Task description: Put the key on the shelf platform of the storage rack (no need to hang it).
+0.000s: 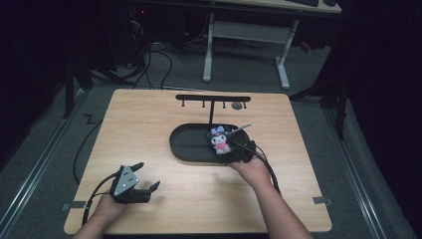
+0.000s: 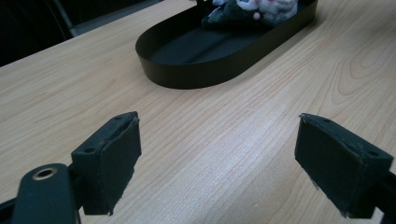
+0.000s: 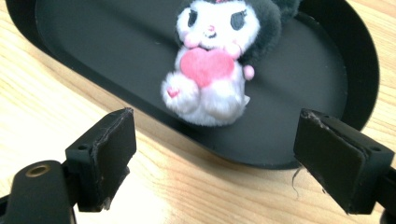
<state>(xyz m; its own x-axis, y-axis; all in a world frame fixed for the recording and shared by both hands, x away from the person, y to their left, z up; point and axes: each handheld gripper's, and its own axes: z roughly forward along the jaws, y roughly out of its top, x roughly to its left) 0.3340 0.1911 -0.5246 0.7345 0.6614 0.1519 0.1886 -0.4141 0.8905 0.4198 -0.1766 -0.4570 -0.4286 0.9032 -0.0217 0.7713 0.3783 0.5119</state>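
One plush toy (image 3: 211, 63), white with dark ears and a pink heart on its belly, lies face up inside the black oval tray (image 1: 185, 144) at its 3 o'clock end, so I'd judge the placing done and only the pull-away left. From the high view its long axis runs 12 to 6, head at 12. The right gripper (image 3: 224, 158) sits at the tray's rim, fingers spread and pinching nothing; the left gripper (image 1: 148, 175) rests on the bench (image 1: 149, 114) at 7 o'clock, fingers spread too.
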